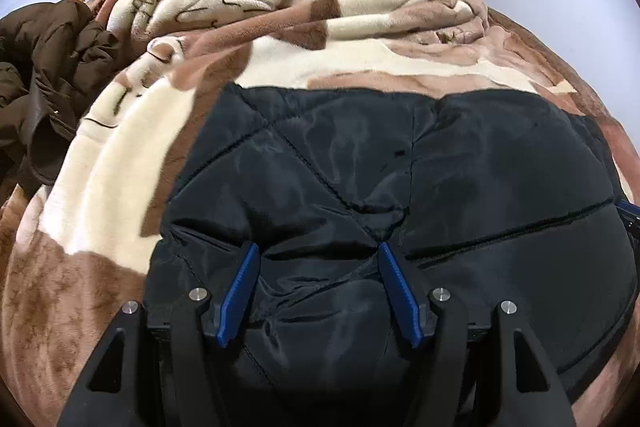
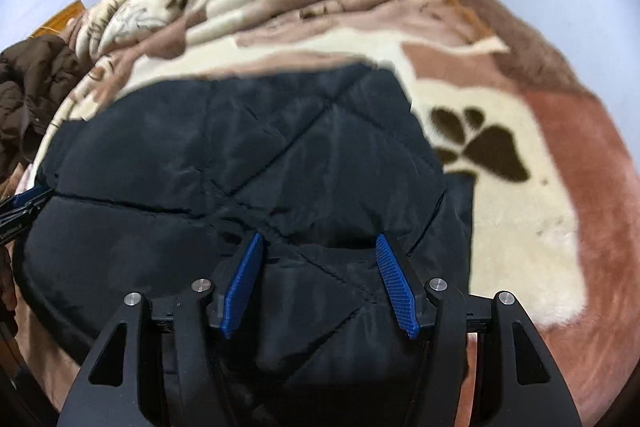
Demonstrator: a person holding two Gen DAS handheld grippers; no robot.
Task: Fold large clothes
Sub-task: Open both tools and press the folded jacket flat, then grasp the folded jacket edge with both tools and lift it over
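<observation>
While spread wide, both tongs [image 1: 316,247] [image 2: 318,239] press the black jacket [image 1: 400,179].

The left gripper [image 1: 318,251] is showing two blue ribbed fingers [image 1: 240,293] set into a matte black frame, with four round silver screws [image 1: 199,293] sitting on the knuckles and triangular cut-outs opening in the outer black arms. The right gripper [image 2: 318,241] is wearing the same livery: blue fingers [image 2: 396,285] with a fine cross-hatched texture, black angular linkages, four silver screw heads [image 2: 437,283]. At the right wrist view's left edge, the other tool is showing small white lettering, too small to read.
</observation>
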